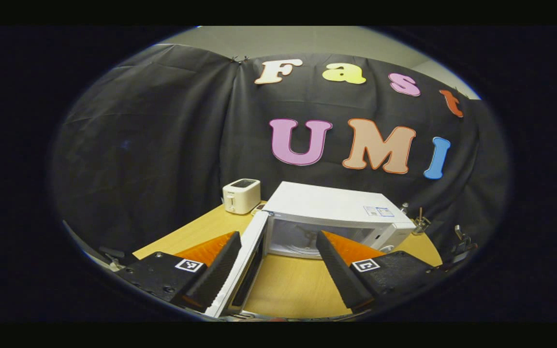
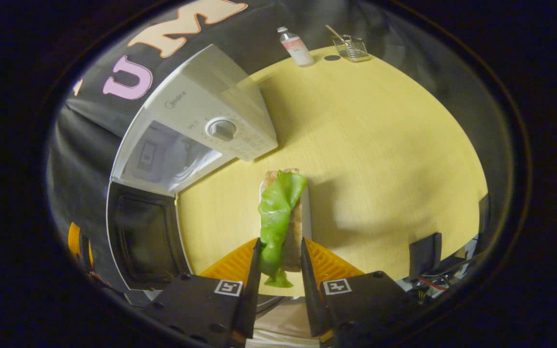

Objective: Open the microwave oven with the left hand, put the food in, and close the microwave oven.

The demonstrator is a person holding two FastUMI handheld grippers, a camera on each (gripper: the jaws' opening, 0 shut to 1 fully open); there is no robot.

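In the left gripper view, the microwave oven (image 1: pixel 336 212) is sitting on the table (image 1: pixel 293 285) with its door (image 1: pixel 244 266) swinging out toward the left tongs (image 1: pixel 276 268). A toaster (image 1: pixel 241 195) is standing just beside it, to its left and slightly behind. In the right gripper view, the sandwich (image 2: pixel 282 220) is sitting between the right tongs (image 2: pixel 281 270), to the right of the oven; a bottle (image 2: pixel 296 46) and a wire basket (image 2: pixel 350 48) are standing near each other at the table's far edge.

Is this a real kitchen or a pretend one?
It looks like a pretend kitchen set up in a booth. A white microwave with its door swung open and a toaster sit on a wooden table, but black cloth hangs behind where a kitchen wall would be.
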